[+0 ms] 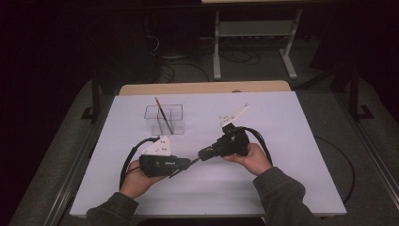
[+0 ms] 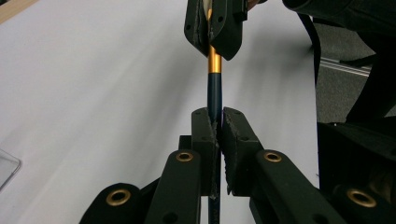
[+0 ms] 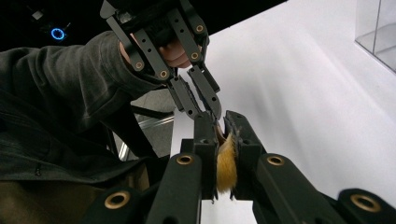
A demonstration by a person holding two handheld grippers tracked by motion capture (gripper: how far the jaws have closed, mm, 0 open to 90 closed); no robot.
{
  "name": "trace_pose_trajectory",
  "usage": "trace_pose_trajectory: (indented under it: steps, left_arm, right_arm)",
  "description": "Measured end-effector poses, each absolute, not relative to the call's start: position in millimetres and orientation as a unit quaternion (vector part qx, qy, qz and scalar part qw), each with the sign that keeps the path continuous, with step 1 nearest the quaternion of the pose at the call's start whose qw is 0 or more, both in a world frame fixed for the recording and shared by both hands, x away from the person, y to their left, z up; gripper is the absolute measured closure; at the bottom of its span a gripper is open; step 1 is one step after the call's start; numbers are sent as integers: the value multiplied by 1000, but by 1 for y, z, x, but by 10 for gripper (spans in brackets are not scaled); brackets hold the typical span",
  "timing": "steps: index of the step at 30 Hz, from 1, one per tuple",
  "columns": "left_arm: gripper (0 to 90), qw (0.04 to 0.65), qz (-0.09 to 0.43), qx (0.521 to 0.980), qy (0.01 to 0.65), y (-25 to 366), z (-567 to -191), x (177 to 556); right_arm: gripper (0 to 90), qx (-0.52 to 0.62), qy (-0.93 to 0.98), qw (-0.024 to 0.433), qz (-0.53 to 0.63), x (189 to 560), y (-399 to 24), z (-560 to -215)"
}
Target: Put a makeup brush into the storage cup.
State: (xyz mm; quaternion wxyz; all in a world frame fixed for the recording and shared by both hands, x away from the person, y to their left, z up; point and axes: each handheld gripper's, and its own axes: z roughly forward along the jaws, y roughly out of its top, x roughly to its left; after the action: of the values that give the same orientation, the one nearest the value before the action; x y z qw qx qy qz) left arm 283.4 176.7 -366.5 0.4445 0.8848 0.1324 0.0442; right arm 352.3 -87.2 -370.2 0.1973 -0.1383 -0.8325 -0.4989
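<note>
A brush (image 2: 215, 88) spans the gap between the two grippers, above the table (image 1: 282, 122); the left gripper (image 2: 215, 122) pinches its dark handle, jaws pressed onto it, likely to steady it; the right gripper (image 3: 221, 122) has its jaws clamped on the bristles (image 3: 226, 163) and gold ferrule, as in a handover; a second brush (image 1: 163, 115) leans in the clear box (image 1: 176, 123) beyond, probably where this one belongs.
</note>
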Motion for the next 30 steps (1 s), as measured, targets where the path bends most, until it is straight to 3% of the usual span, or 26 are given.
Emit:
trace_pose_trajectory:
  steps: [3, 6, 12, 14, 21, 28, 29, 30]
  left_arm:
    - [824, 442, 36, 886, 137, 175, -367, 284]
    - [715, 431, 40, 890, 143, 172, -367, 284]
    - [684, 410, 23, 902, 133, 169, -366, 286]
    - [685, 407, 21, 903, 135, 168, -366, 285]
    - [823, 392, 10, 912, 119, 162, -366, 285]
    - [842, 402, 2, 908, 122, 165, -369, 287]
    - [842, 404, 2, 906, 124, 165, -369, 287]
    - [842, 406, 2, 905, 125, 165, -369, 287]
  right_arm:
    - [828, -132, -838, 193, -494, 351, -87, -369]
    - [829, -122, -845, 186, -486, 349, -85, -364]
    - [828, -106, -872, 160, -451, 345, -81, -352]
    - [828, -105, -874, 160, -446, 345, -80, -351]
    - [828, -83, -887, 143, -432, 342, -74, -340]
    - [817, -83, -883, 128, -443, 337, -75, -341]
    - [796, -83, -881, 126, -448, 336, -75, -342]
    - [717, -88, -877, 123, -455, 336, -76, -342]
